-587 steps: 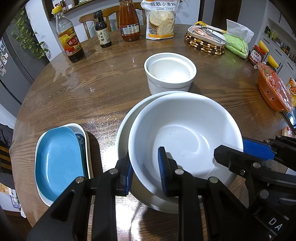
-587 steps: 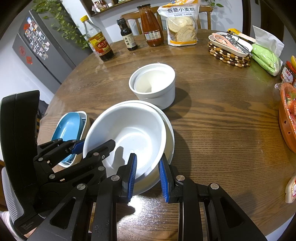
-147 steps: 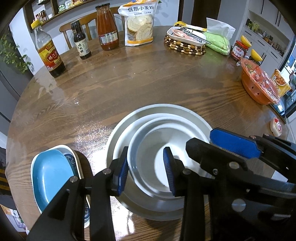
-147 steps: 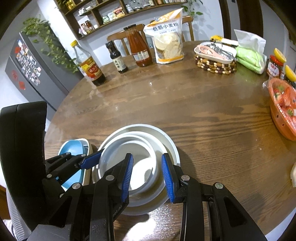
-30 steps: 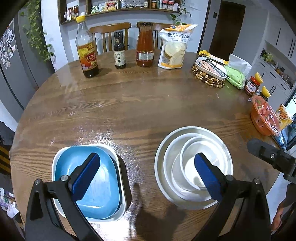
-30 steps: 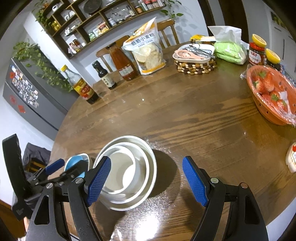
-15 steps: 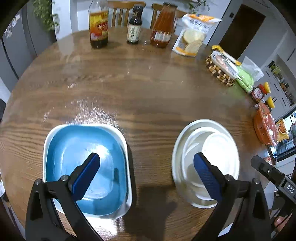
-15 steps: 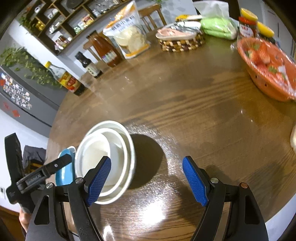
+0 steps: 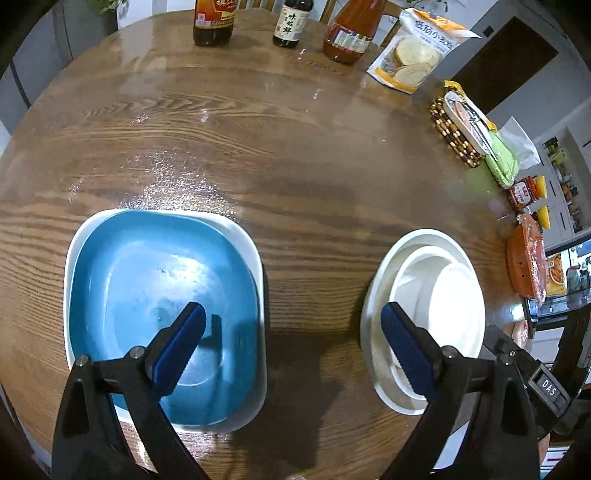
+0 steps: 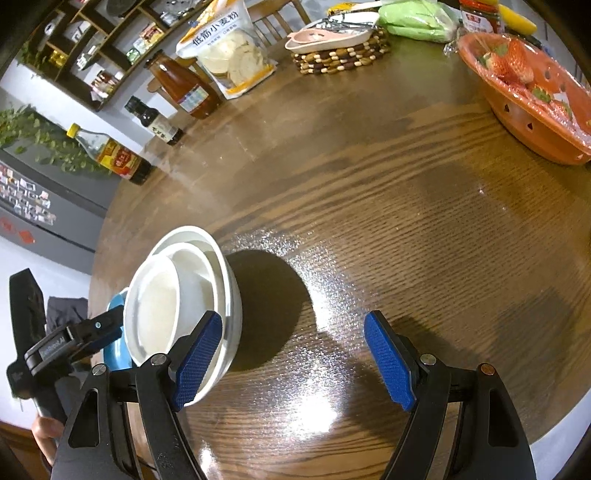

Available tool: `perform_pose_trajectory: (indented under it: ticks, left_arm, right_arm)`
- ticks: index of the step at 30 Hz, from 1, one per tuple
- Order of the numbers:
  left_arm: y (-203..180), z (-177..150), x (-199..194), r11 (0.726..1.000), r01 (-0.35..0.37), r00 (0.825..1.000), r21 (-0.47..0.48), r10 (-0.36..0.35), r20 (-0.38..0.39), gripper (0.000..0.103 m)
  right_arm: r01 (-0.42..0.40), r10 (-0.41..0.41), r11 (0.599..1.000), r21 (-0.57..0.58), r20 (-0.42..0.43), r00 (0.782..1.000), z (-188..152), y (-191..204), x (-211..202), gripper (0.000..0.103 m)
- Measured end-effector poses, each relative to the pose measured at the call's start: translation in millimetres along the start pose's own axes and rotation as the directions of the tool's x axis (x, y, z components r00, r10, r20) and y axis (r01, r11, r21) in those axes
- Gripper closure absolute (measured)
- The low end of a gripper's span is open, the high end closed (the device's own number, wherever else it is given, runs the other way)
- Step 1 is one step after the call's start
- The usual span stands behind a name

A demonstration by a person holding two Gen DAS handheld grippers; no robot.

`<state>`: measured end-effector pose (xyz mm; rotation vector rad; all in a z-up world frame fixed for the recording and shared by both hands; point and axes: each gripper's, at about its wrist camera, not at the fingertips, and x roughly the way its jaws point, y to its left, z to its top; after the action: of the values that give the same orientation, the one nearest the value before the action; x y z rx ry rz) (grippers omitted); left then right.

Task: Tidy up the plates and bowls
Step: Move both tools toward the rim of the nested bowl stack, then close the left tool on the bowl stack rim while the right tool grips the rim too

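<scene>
A blue square plate (image 9: 159, 295) lies nested in a white square plate (image 9: 255, 258) at the table's near left. To its right stands a stack of three nested white bowls (image 9: 432, 295). My left gripper (image 9: 291, 310) hangs above the gap between them, jaws closing slowly. One pad is over the blue plate, the other over the bowls' rim, and neither presses on anything. My right gripper (image 10: 293, 321) is open over bare wood. Its left pad is in front of the white bowls (image 10: 184, 288).
Three sauce bottles (image 9: 284, 22) and a flour bag (image 9: 413, 55) line the far edge of the round wooden table (image 9: 295, 147). A beaded trivet with a pink dish (image 10: 332, 40), a green pack (image 10: 417, 18) and an orange strawberry basket (image 10: 528, 99) sit on the right.
Both grippers have sunk toward the table and tilted further down. The plates and bowls now look larger and nearer. The left jaws have narrowed slightly.
</scene>
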<state>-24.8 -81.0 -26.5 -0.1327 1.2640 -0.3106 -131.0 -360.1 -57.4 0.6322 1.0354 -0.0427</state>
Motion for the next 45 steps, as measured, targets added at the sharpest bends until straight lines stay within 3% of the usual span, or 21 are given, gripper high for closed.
perform_pose_trajectory:
  ticks: [8,15,24,29,34,45]
  left_arm:
    - [-0.3,-0.1,4.7,1.0,-0.025,1.0,0.005,0.025,-0.009,0.007]
    - [-12.9,2.6,11.6,0.993,-0.091,0.996,0.074,0.092,-0.013,0.008]
    - [-17.6,4.5,16.3,0.986,-0.127,0.992,0.109,0.127,0.001,0.009]
    - [-27.4,5.8,15.3,0.977,-0.151,0.989,0.148,0.148,0.032,0.017]
    - [-34.5,7.8,16.5,0.974,-0.157,0.987,0.166,0.151,0.047,0.025]
    - [-40.2,6.5,16.4,0.981,-0.091,0.996,0.172,0.087,0.032,0.055]
  right_arm:
    - [0.023,-0.023,1.0,-0.018,-0.002,1.0,0.3,1.1,2.2,0.023]
    - [0.095,-0.096,0.994,-0.061,-0.018,0.995,4.7,12.8,11.7,0.023]
    - [0.122,-0.124,0.989,-0.088,-0.008,0.992,5.4,16.8,14.5,0.023]
    - [0.133,-0.133,0.985,-0.109,0.006,0.991,6.1,20.0,13.3,0.023]
    - [0.112,-0.111,0.986,-0.12,0.013,0.994,6.4,22.6,11.6,0.032]
    - [0.013,-0.014,0.99,-0.139,-0.005,1.0,6.5,32.1,10.0,0.07]
